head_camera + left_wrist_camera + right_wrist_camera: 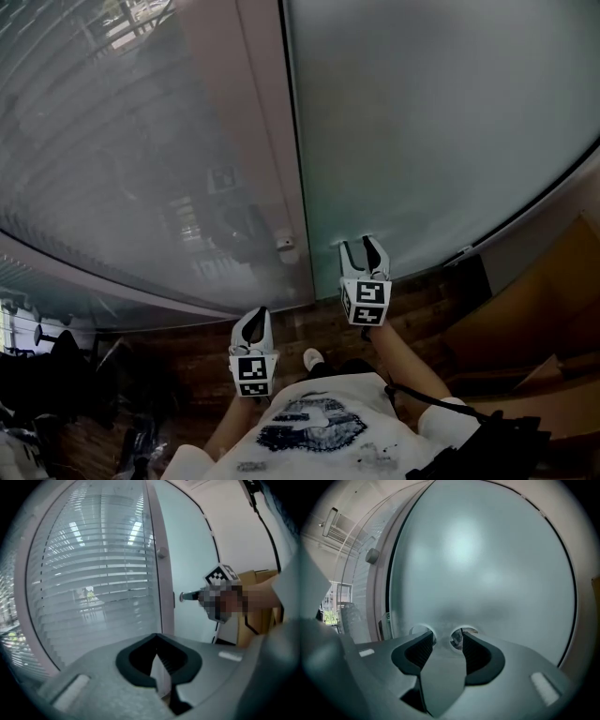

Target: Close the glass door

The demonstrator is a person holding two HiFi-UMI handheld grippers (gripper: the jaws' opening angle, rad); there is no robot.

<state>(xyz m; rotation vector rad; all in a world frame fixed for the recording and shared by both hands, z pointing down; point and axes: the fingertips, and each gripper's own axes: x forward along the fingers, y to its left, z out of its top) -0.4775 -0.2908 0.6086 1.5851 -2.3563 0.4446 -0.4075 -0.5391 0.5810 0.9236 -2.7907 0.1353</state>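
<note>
While the right gripper (445,639) stands with jaws apart and nothing between, tips at or touching the frosted glass door (487,564), the left gripper (159,663) hangs back closed and empty. Its edge (390,588) lies just left of those tips. Likely heavy, stiff, slick: push flat near that edge, gently.

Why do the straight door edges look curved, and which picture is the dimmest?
Wide-angle lenses bend them: the head view bows the glass door along its bottom, and both gripper views sit inside round dark borders. The head view is dimmest, its floor almost black; the right gripper view shows soft glare on that frosted door.
</note>
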